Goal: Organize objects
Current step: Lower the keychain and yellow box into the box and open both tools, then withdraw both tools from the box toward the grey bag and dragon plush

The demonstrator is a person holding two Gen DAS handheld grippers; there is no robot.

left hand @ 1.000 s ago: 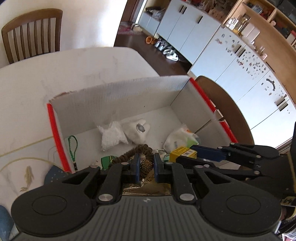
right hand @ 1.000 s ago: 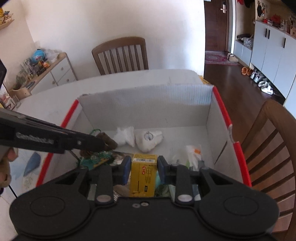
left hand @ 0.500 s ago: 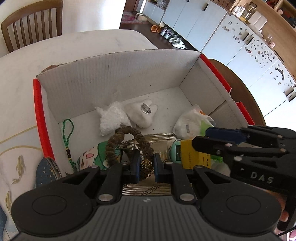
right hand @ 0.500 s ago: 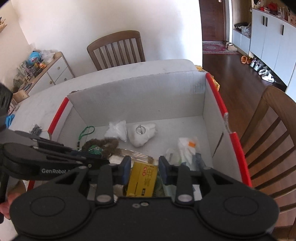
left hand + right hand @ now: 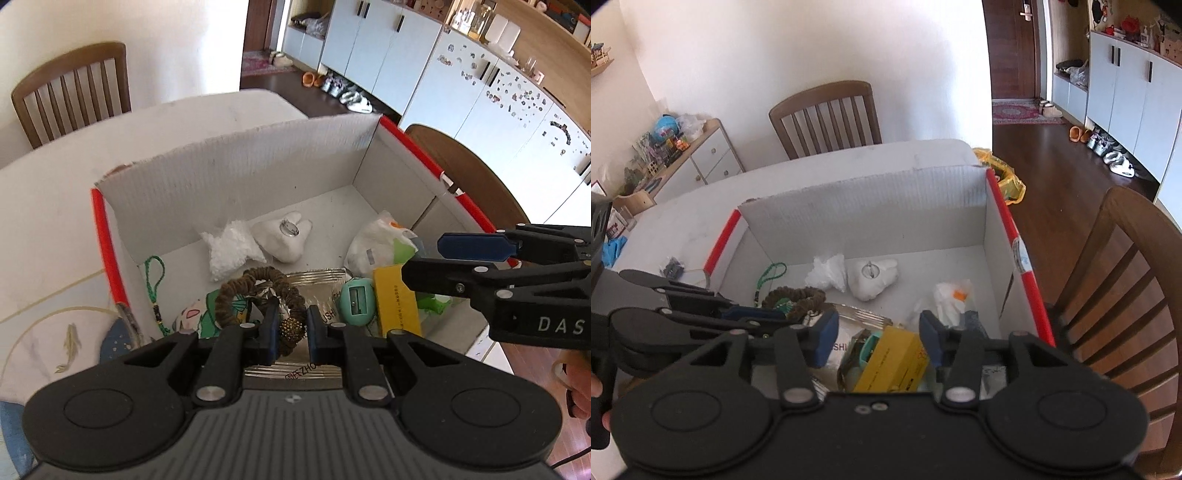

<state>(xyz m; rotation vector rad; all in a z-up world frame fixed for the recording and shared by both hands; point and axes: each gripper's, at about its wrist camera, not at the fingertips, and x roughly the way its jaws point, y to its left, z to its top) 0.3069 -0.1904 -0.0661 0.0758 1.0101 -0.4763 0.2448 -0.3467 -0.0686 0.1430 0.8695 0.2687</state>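
Note:
A white cardboard box (image 5: 240,192) (image 5: 868,210) with red edges stands on the table. My left gripper (image 5: 290,328) (image 5: 783,319) is shut on a brown hair scrunchie (image 5: 258,284) (image 5: 798,297) at its gold bead, low over the box's near left part. The jaws of my right gripper (image 5: 879,338) (image 5: 424,260) are opening. A yellow carton (image 5: 894,363) (image 5: 397,299) lies below them in the box, free of the pads, next to a mint sharpener (image 5: 356,301).
The box also holds a white plush piece with a ring (image 5: 284,240), a white bag (image 5: 225,251), a green cord (image 5: 155,280), a foil packet (image 5: 314,280) and a plastic bag (image 5: 376,243). Wooden chairs stand at the far side (image 5: 827,114) and close on the right (image 5: 1126,277).
My right gripper's jaws have spread and let go of the yellow carton, which now rests in the box. The left gripper has shifted a little, still holding the scrunchie.

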